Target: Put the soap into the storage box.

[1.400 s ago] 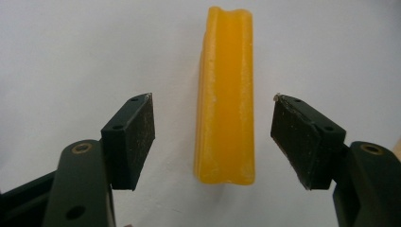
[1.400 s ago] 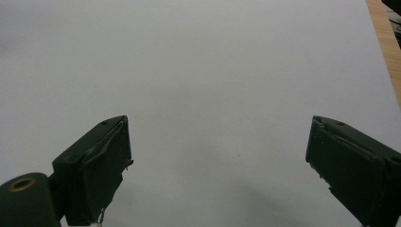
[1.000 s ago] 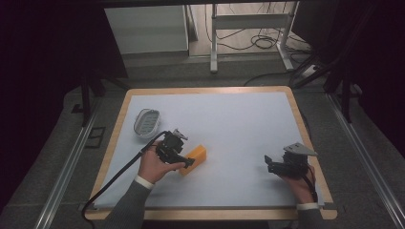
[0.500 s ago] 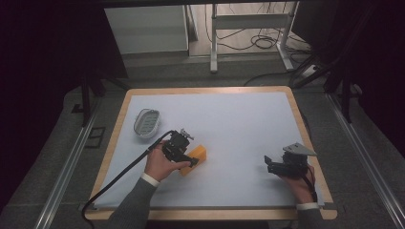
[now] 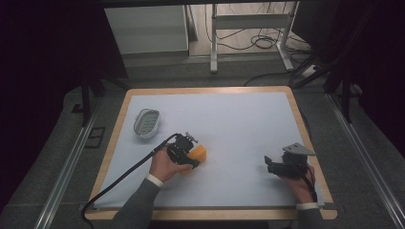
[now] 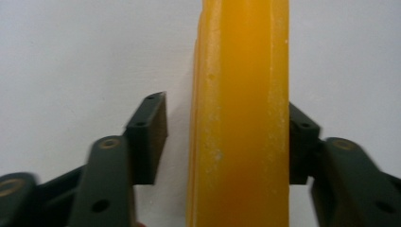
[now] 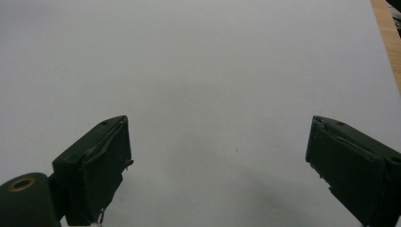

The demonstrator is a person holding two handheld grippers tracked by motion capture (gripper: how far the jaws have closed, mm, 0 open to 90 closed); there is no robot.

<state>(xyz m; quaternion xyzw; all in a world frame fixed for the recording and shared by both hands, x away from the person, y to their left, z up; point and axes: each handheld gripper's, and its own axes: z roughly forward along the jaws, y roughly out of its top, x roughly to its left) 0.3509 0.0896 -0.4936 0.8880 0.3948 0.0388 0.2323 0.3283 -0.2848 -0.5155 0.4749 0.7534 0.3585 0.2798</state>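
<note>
Yellow block: a soap-like bar (image 5: 199, 153) lies on the white table sheet, just left of the middle of the high view, with the left tongs over its near end.
Block in the left gripper view: it (image 6: 241, 113) runs as an upright yellow band from the bottom edge to the top edge, a little right of centre, between the two black jaws.
Left tongs: the gripper (image 5: 184, 151) has just been closing around the block; the jaw on the right of its own view lies against the block's side, while the jaw on the left stands just beside it with a thin strip of white table between, so the grip is narrow but not yet pressing from both sides.
Left hand: it (image 5: 165, 165) holds the tongs from the lower left, cable trailing toward the bottom left corner.
Right tongs: the other gripper (image 5: 270, 166) sits at the lower right of the high view, well apart from the block, jaws spread wide over bare white sheet with nothing between them.
Dish: a small grey oval tray (image 5: 146, 122) rests in the upper left part of the sheet, apart from the block.
Table: wooden rim (image 5: 205, 89) frames the white sheet.
</note>
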